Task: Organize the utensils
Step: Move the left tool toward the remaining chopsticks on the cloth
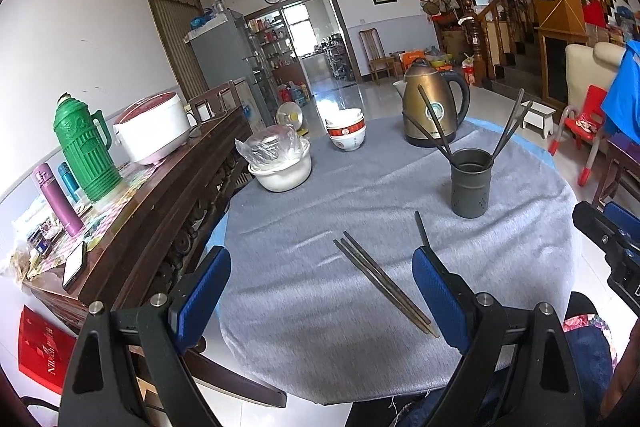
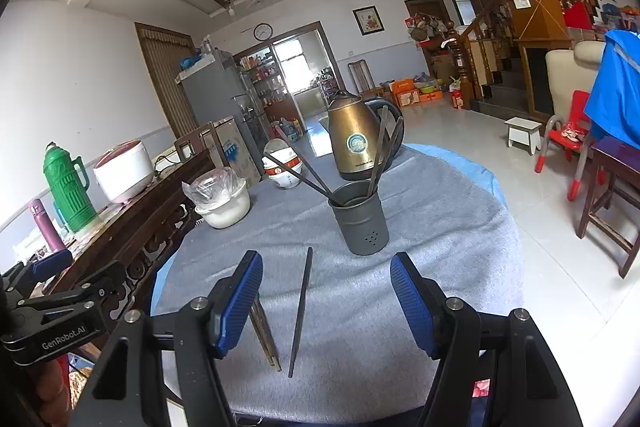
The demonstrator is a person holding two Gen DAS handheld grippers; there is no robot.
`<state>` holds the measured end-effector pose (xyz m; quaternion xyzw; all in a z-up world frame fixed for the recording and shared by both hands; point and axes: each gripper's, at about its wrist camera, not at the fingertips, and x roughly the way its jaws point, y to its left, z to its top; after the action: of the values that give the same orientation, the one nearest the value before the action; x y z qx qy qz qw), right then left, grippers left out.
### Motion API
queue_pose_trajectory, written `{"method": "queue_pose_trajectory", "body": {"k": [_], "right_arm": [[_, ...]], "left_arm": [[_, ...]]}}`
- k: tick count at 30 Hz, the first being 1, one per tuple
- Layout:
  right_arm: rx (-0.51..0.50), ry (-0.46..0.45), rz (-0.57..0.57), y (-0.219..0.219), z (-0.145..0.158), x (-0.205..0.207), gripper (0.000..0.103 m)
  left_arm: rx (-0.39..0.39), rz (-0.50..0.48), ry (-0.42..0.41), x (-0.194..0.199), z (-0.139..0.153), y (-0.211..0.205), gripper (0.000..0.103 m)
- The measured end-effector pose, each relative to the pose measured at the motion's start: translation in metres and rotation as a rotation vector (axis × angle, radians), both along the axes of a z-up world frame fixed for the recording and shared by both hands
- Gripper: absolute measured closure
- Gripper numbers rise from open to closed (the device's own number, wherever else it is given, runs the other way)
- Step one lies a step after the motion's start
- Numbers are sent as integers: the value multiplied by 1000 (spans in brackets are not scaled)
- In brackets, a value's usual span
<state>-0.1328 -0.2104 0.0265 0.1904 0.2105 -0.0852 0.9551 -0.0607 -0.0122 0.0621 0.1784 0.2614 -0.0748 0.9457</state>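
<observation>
While both jaws stand apart and hold nothing, I see the risks mostly in how the chopsticks lie.

From the left wrist view, my left gripper (image 1: 320, 291) hovers over the near part of the grey-clothed tabletop (image 1: 320, 195), and a pair of chopsticks (image 1: 384, 283) lies side by side between its pads. Closing on them could pinch only one stick, or bunch the loose cloth and drag both toward the near edge.

From the right wrist view, my right gripper (image 2: 326, 301) frames a single dark chopstick (image 2: 301, 311) lying flat, pointing toward the utensil holder (image 2: 360, 223). That holder already carries several chopsticks leaning outward, with the kettle (image 2: 354, 143) just behind. I judge that a carried stick could knock those, or tip the light-looking holder if it catches the rim.
</observation>
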Motion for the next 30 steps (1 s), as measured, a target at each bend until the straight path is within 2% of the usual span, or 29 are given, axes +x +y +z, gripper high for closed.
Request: {"method": "queue_pose_trajectory", "body": {"k": [30], "right_arm": [[-3, 53, 18, 6, -10, 10, 33]], "left_arm": [[21, -30, 57, -2, -18, -6, 11]]}}
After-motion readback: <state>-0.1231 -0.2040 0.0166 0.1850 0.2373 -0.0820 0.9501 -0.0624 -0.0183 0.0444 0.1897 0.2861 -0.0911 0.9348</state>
